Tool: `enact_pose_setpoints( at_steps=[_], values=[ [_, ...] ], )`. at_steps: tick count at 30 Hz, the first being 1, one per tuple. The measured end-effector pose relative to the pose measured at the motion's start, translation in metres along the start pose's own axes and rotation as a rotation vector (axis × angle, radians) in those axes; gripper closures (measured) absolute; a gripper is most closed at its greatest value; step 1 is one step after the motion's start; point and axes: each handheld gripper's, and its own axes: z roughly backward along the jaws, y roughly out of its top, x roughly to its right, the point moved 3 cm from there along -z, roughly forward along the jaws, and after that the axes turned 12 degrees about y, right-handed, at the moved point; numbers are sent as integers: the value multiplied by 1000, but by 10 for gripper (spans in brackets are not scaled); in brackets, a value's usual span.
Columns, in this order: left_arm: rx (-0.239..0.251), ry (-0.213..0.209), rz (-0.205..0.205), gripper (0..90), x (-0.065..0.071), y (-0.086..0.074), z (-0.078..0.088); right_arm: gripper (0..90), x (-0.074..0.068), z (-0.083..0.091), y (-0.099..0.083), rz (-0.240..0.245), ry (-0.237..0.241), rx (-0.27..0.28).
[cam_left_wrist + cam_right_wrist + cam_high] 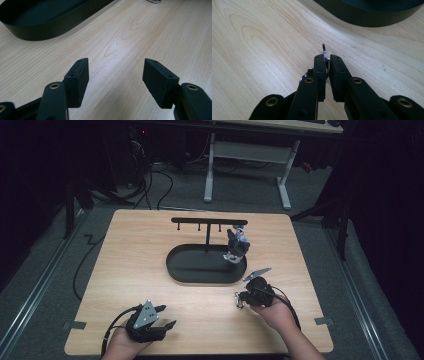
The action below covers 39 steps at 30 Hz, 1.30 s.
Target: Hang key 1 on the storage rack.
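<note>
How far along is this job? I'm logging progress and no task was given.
Judging by layout: one keychain-like item already hangs at the black stand over the oval tray. The right gripper is clamped on a thin metal ring just above the table, probably the next piece. The left gripper is open. Other pegs look free, so hanging remains.

High overhead; both close claw views share the tray (50, 27)

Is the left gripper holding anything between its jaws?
No: the left gripper stands wide open, with bare wooden table between its jaws.
</note>
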Motion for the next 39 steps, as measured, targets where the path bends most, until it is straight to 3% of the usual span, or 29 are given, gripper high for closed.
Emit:
enact_pose_setpoints(
  at_steps=[4,10,11,13,14,15,16,17,18,19,20,30,31,33,34,35,36,37,38,39],
  values=[
    [2,2,6,386,-1,0,0,853,3,1,7,-7,4,-79],
    [1,-1,6,386,-2,-1,0,852,6,2,14,-23,32,-134],
    [2,-2,6,386,-3,-1,0,855,4,1,15,-56,27,-166],
    [3,-1,6,386,-3,-1,1,860,6,-1,17,-20,30,-183],
    [3,-1,6,386,-3,-1,1,869,6,-2,18,-14,27,-194],
    [4,-1,6,386,-3,-1,1,872,3,-2,18,-41,24,-203],
    [4,-1,7,386,-3,-1,1,872,5,-2,19,-9,25,-209],
    [4,-1,7,386,-3,-1,1,872,4,-3,19,-19,23,-212],
    [19,-8,58,386,1,0,0,876,4,-3,19,-32,19,-220],
    [2,-2,8,386,-3,-1,1,876,4,-4,18,-28,21,-226],
    [2,-2,8,386,-3,-1,1,876,4,-5,18,-27,20,-231],
    [3,-3,9,386,-3,-1,-1,893,2,-5,16,-4,7,-243],
    [4,-2,10,386,-3,0,0,894,0,-4,16,-41,3,-246],
    [4,-1,10,386,-3,-1,0,894,2,-3,16,10,5,-234],
    [4,-1,9,386,-3,-1,0,894,1,-2,16,2,8,-231],
    [21,-9,64,387,1,0,-2,895,1,0,16,5,7,-228],
    [4,-1,10,387,-4,-1,-1,895,0,2,16,-2,3,-219],
    [4,-1,10,387,-4,-1,-1,895,0,4,16,4,9,-211],
    [21,-9,64,387,1,0,-2,895,0,7,16,1,11,-205],
    [6,0,10,387,-3,0,0,896,-1,9,16,2,9,-196]
  ],
)
